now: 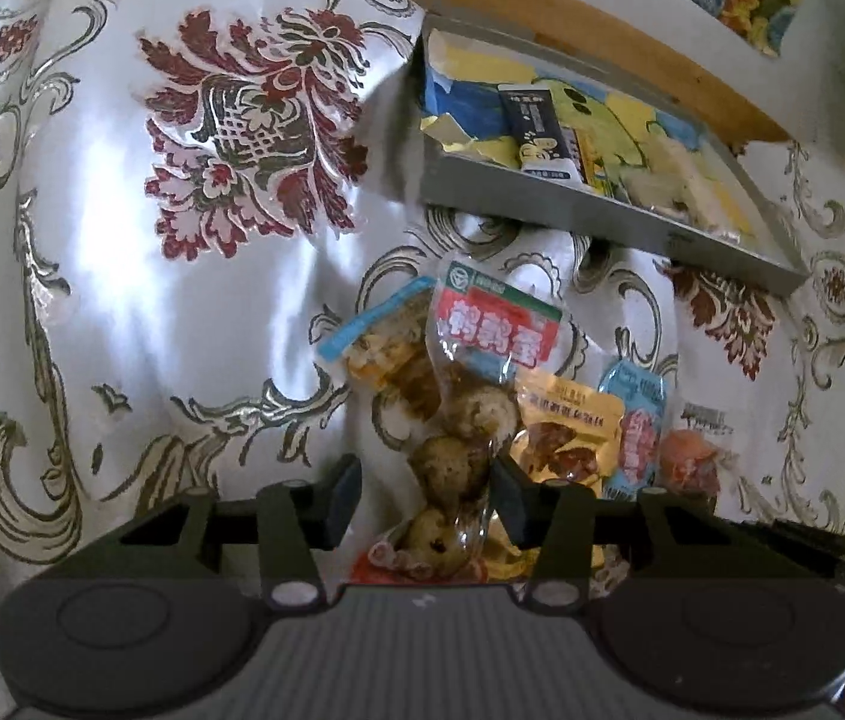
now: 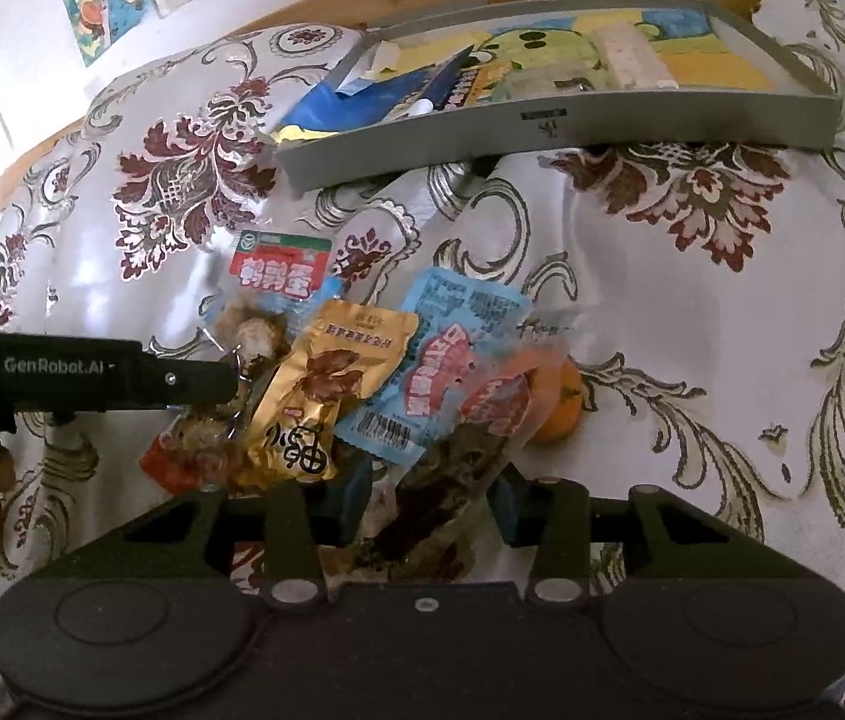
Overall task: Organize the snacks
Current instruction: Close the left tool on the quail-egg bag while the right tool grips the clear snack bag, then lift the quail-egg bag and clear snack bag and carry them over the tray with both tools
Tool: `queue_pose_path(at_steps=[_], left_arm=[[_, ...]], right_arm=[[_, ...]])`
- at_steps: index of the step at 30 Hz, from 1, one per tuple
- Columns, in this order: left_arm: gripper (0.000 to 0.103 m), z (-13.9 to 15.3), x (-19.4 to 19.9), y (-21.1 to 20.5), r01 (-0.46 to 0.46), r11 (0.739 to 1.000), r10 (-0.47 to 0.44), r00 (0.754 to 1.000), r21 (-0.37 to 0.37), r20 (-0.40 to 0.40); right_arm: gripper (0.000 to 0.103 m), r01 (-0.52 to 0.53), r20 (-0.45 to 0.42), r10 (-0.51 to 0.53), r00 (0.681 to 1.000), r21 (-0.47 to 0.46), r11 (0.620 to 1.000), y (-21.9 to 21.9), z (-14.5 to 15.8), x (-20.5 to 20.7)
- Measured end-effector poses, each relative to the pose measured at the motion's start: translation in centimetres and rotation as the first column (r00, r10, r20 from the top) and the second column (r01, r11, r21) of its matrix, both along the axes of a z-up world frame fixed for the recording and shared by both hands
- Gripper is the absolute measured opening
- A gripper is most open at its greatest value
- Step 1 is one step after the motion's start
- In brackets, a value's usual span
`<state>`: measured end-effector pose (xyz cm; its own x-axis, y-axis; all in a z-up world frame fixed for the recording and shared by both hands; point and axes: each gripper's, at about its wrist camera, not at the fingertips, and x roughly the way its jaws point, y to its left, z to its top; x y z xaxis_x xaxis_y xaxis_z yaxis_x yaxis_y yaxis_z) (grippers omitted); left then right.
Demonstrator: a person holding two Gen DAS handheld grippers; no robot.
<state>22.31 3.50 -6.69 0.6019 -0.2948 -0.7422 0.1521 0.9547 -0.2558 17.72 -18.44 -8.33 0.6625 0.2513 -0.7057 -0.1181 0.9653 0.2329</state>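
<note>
Glossy floral tablecloth [image 2: 692, 312] covers the table, with a grey tray [image 2: 542, 120] of packets at its far side. Nearer lies a heap of snacks: gold packet [image 2: 326, 384], blue packet [image 2: 452, 348], orange [image 2: 563, 414]. Left gripper [image 1: 425, 495] straddles the quail-egg pouch [image 1: 470, 396], fingers apart; right gripper [image 2: 431, 501] likewise brackets a dark-meat pouch [image 2: 452, 480], not clamped.

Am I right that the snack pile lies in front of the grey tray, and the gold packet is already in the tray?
Not quite. The gold packet lies in the pile on the tablecloth, not in the grey tray; the right wrist view shows it. The pile does lie before the tray.
</note>
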Motion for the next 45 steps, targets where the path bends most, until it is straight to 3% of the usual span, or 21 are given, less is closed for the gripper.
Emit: queue_pose_path(at_steps=[11,15,16,19,20,26,27,31,33,36,40,42,45], left_arm=[[0.054,-1.1,1.3,-0.1,0.010,0.999,-0.012,1.000,-0.051,-0.025],[0.056,-1.3,1.5,-0.1,-0.002,0.997,0.000,0.999,-0.072,-0.036],[0.056,-1.3,1.5,-0.1,0.000,0.998,-0.002,0.999,-0.068,-0.035],[0.045,-1.1,1.3,-0.5,0.020,0.998,-0.022,0.999,-0.055,-0.033],[0.037,-1.0,1.3,-0.6,0.028,0.997,-0.031,0.999,-0.066,-0.037],[0.033,-0.7,1.0,-1.3,0.049,0.998,-0.050,0.998,-0.037,-0.039],[0.034,-0.8,1.0,-1.3,0.051,0.998,-0.053,0.998,-0.039,-0.039],[0.037,-1.1,1.3,-1.3,0.045,0.998,-0.047,0.998,-0.043,-0.039],[0.046,-1.1,1.4,-1.0,0.022,0.999,-0.024,0.999,-0.050,-0.041],[0.051,-1.5,1.7,-0.8,0.010,0.998,-0.013,0.999,-0.065,-0.047],[0.051,-1.6,1.7,-1.1,0.017,0.998,-0.020,0.999,-0.064,-0.041],[0.038,-1.6,1.5,-1.3,0.032,0.998,-0.035,0.999,-0.060,-0.038],[0.028,-1.3,1.3,-1.7,0.055,0.997,-0.057,0.998,-0.053,-0.027]], right_arm=[[0.045,0.026,-0.028,-0.025,0.999,0.038,0.999,0.0,-0.4,1.0],[0.026,0.033,-0.033,-0.033,0.999,0.017,0.999,0.2,-0.3,1.0],[0.025,0.034,-0.033,-0.034,0.999,0.013,0.999,0.1,-0.2,0.9],[0.021,0.035,-0.025,-0.035,0.999,0.009,0.999,0.1,0.1,0.7],[0.021,0.034,-0.022,-0.034,0.999,0.005,0.999,0.1,0.2,0.6],[0.019,0.011,0.027,-0.010,1.000,-0.057,0.998,0.7,1.7,-0.1],[0.014,0.007,0.034,-0.005,0.999,-0.069,0.998,0.8,2.0,-0.2],[0.014,0.007,0.047,-0.003,0.999,-0.102,0.995,1.0,2.5,-0.4],[0.014,0.008,0.042,-0.004,0.999,-0.103,0.995,1.0,2.3,-0.3],[0.014,0.004,0.039,0.000,0.999,-0.099,0.995,1.0,2.1,-0.2],[0.014,-0.008,0.043,0.011,0.999,-0.072,0.997,1.1,2.2,-0.2],[0.014,-0.015,0.056,0.019,0.998,-0.079,0.997,1.3,2.4,-0.3],[0.013,-0.018,0.069,0.025,0.997,-0.089,0.996,1.4,2.7,-0.4]])
